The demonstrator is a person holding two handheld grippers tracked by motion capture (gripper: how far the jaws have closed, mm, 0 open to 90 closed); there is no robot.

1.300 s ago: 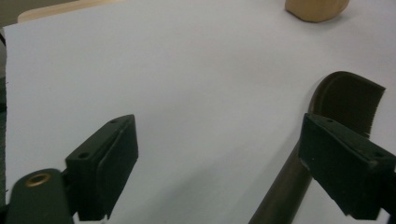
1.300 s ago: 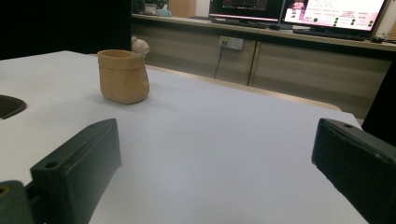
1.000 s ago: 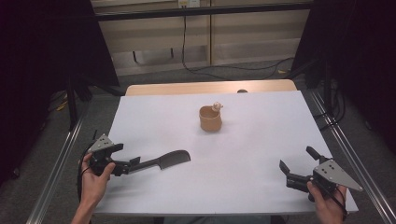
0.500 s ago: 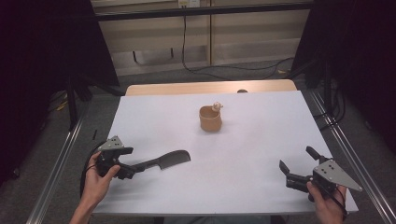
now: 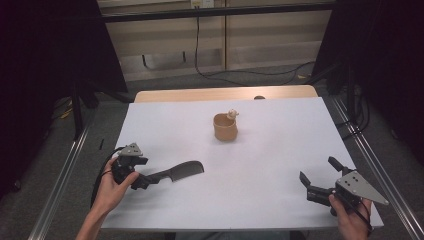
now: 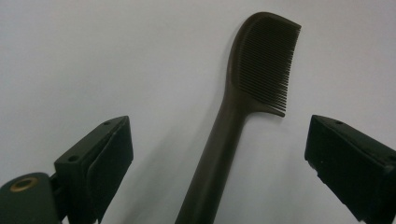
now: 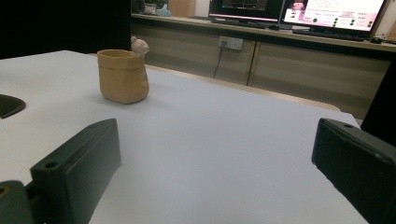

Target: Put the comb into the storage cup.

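Lying flat on the white table [image 5: 280,150] near its front left, the dark comb [image 6: 252,93] runs handle-first between the wide-open jaws of the left gripper [image 6: 219,163], untouched; the right gripper [image 5: 320,175] rests open at front right, facing the tan pot [image 7: 123,77]

On the table [image 5: 280,150], the comb [image 5: 176,173] lies at the near left, its toothed end pointing right. The left gripper [image 5: 141,181] sits at the comb's handle end, a jaw on either side of it. The cup [image 5: 225,127] stands farther back, near the middle. The right gripper [image 5: 320,176] is at the near right corner, well apart from both.
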